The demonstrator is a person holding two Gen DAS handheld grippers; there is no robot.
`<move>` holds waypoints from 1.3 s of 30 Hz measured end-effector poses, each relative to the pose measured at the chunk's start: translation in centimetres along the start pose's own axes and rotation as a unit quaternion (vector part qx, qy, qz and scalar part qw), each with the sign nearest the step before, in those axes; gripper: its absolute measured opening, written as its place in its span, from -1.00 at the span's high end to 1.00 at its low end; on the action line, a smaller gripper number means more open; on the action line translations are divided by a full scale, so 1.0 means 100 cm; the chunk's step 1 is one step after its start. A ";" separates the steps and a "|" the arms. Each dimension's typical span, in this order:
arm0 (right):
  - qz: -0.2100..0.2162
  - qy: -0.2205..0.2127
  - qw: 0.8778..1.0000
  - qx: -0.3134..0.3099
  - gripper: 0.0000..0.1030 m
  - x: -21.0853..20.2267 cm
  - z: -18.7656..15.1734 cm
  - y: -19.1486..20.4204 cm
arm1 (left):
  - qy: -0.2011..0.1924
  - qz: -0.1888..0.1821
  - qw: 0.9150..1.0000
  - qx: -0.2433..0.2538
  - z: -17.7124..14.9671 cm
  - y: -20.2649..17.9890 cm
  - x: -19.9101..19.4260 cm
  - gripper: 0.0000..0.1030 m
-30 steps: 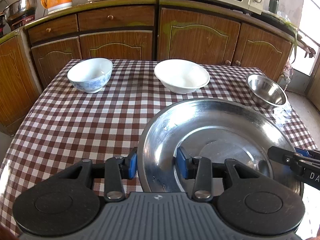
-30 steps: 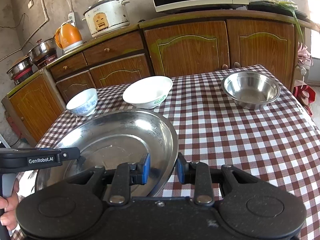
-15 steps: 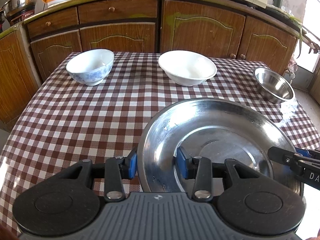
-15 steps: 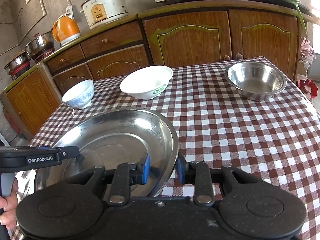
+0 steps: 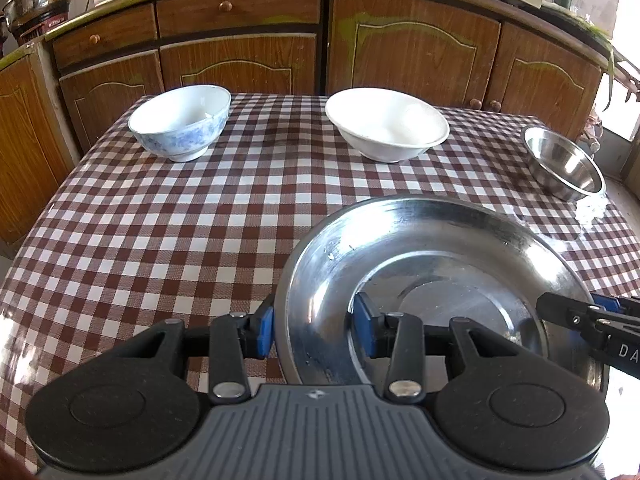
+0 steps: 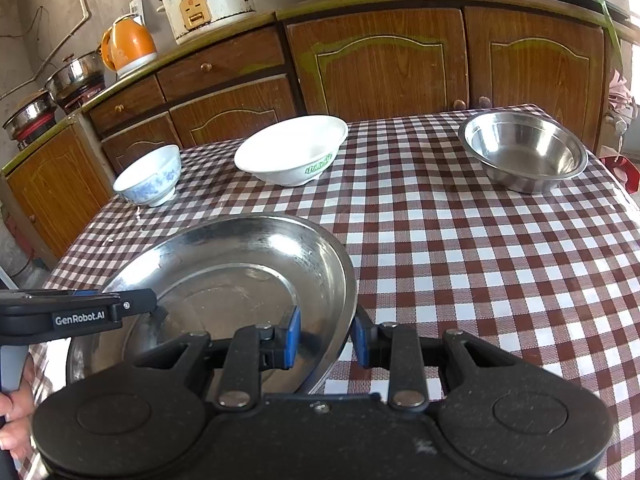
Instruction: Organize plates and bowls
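Note:
A large steel plate (image 5: 440,264) (image 6: 240,272) is held over the near part of the checked table (image 5: 160,240). My left gripper (image 5: 314,326) is shut on its left rim, one pad inside and one outside. On the opposite rim, my right gripper (image 6: 327,336) is shut the same way. Each gripper shows in the other's view: the right gripper (image 5: 580,316), the left gripper (image 6: 100,308). At the far edge stand a blue-patterned bowl (image 5: 180,124) (image 6: 150,176), a wide white bowl (image 5: 386,124) (image 6: 292,152) and a steel bowl (image 5: 564,164) (image 6: 524,152).
Wooden cabinets (image 5: 408,48) run behind the table, with an orange kettle (image 6: 128,46), a rice cooker (image 6: 208,0) and steel pots (image 6: 76,76) on the counter. A hand (image 6: 12,412) shows at the lower left. Bare cloth (image 6: 480,260) lies right of the plate.
Both grippers have sunk toward the table with the steel plate between them and edged toward the bowls. Their hold on the rim is the same.

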State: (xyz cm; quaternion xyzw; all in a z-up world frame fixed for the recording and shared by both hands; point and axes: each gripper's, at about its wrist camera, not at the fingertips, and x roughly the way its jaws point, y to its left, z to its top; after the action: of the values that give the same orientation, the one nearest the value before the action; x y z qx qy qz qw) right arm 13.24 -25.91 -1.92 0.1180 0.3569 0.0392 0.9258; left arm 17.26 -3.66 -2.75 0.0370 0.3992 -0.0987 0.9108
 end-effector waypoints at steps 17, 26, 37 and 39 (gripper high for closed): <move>0.000 0.009 1.000 -0.003 0.31 0.020 -0.002 0.004 | 0.008 0.006 1.000 -0.002 0.000 0.010 0.016 0.21; -0.001 0.018 1.000 -0.005 0.31 0.026 -0.004 0.005 | 0.014 0.007 1.000 -0.002 -0.002 0.012 0.022 0.21; -0.003 0.030 1.000 -0.007 0.32 0.030 -0.009 0.005 | 0.031 0.010 0.999 -0.013 -0.006 0.013 0.028 0.19; -0.005 0.027 1.000 -0.012 0.31 0.029 -0.009 0.007 | 0.028 0.013 0.999 -0.006 -0.008 0.011 0.027 0.17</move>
State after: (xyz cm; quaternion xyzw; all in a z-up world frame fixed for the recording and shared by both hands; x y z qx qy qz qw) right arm 14.83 -24.61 -4.26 0.1042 0.3820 0.0422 0.9173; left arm 18.74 -2.84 -5.31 0.0392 0.4245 -0.0828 0.9008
